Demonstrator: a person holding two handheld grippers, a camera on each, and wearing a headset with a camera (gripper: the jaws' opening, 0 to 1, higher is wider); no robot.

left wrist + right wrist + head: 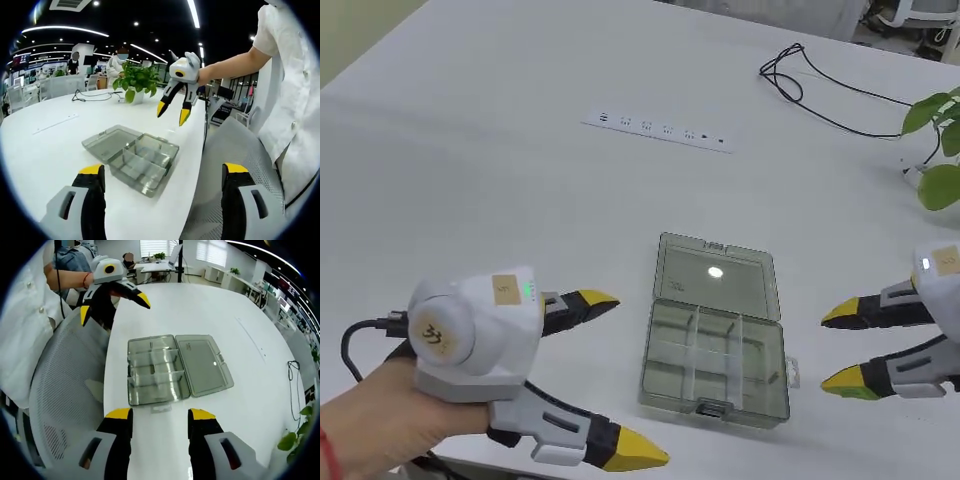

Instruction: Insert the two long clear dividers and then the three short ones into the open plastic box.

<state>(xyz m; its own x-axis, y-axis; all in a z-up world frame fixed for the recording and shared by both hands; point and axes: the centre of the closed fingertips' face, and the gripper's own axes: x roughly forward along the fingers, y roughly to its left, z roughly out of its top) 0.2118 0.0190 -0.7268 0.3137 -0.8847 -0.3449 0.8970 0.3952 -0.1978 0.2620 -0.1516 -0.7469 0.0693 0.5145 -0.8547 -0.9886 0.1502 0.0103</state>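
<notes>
The left gripper (162, 170) is holding its jaws wide apart with nothing between them, and a hand (380, 420) is gripping its body. The right gripper (842, 346) is holding its jaws apart too, more narrowly, and is also carrying nothing. Both grippers are facing each other across the open plastic box (670, 385), one on each side and not touching it. The box is sitting on the white table (470, 180) near the person's edge, with its lid (713, 275) lying flat, folded back. Clear dividers (152, 365) are standing inside it and splitting it into compartments, though their number cannot be told. A small clear piece (161, 409) is lying on the table just beside the box's wall. A power strip (660, 130), a black cable (800, 80) and a plant (935, 150) are lying well beyond.
</notes>
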